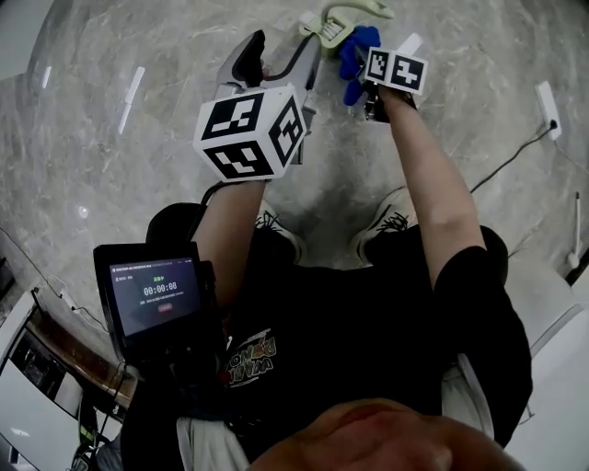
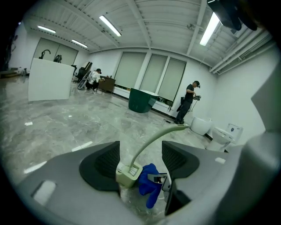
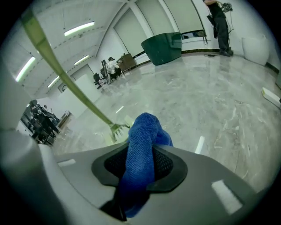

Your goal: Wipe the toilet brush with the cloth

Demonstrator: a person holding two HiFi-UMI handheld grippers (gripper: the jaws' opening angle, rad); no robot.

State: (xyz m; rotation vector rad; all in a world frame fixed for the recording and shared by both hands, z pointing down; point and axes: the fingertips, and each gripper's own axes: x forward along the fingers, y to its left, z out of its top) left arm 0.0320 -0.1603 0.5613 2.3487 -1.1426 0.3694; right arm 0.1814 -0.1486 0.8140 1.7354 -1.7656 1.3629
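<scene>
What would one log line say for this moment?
left gripper: jaws apart around head of toilet brush, grip unclear | right gripper: shut on blue cloth, beside the brush head

Pale green toilet brush [image 1: 342,20], curved handle, top centre of head view; bunched blue cloth [image 1: 357,48] beside it, clamped in right gripper [image 3: 139,151].

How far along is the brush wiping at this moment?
Done: the right gripper is clamped on the blue cloth. In hand: the cloth hangs right beside the head of the toilet brush, which sits between the spread jaws of the left gripper; its grip is unclear. Left, apparently: the wiping itself.
</scene>
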